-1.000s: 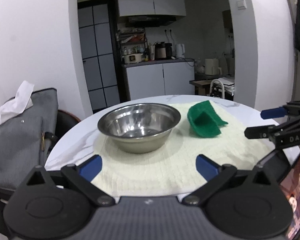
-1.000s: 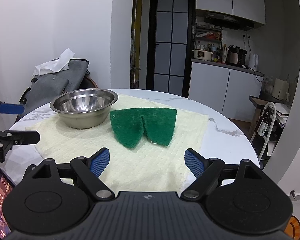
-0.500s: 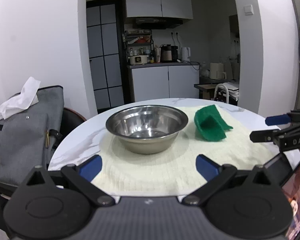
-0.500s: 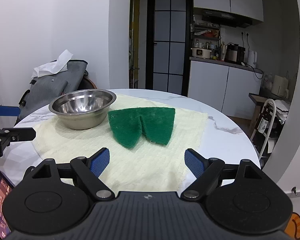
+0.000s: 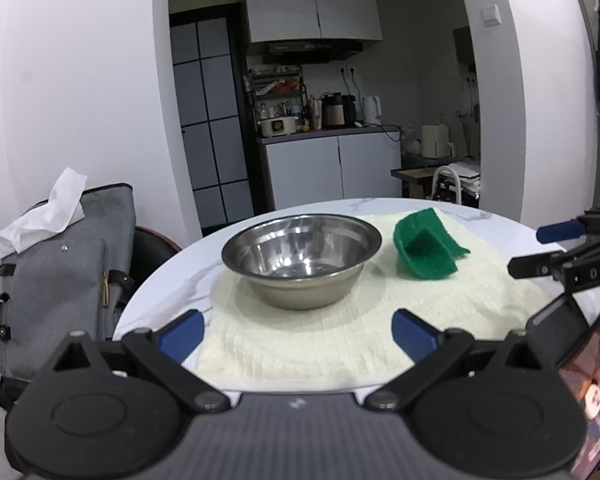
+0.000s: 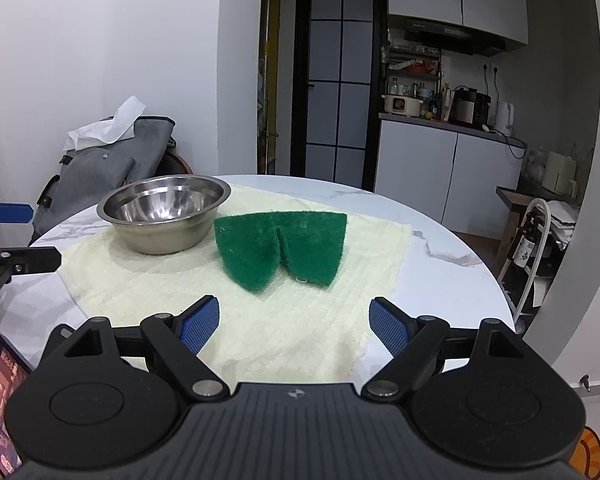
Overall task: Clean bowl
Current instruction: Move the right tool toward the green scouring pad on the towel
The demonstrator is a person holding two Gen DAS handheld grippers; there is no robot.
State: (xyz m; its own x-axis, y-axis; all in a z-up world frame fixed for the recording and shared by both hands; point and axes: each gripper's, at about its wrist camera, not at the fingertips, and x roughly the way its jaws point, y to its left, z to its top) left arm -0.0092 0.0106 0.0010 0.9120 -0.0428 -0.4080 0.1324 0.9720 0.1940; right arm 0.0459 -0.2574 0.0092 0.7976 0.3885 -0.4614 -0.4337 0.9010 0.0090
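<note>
A steel bowl (image 5: 302,258) (image 6: 165,212) stands upright on a cream towel (image 5: 340,336) (image 6: 300,320) spread over a round white marble table (image 5: 164,280) (image 6: 440,248). A folded green scouring pad (image 5: 426,250) (image 6: 282,246) lies on the towel just right of the bowl. My left gripper (image 5: 298,334) is open in front of the bowl, some way short of it, with nothing between its blue pads. My right gripper (image 6: 294,326) is open too, facing the pad from the near side of the towel. Each gripper's fingers (image 5: 560,248) (image 6: 16,236) show at the edge of the other's view.
A grey backpack (image 5: 60,276) (image 6: 108,176) with white tissue on top sits on a chair left of the table. A kitchen counter (image 5: 328,160) with appliances lies beyond. A phone screen (image 5: 596,380) shows at the lower right in the left wrist view.
Both wrist views have shifted a little: the bowl and pad sit slightly further right in the left view and a bit closer in the right view. Both grippers stay open.
</note>
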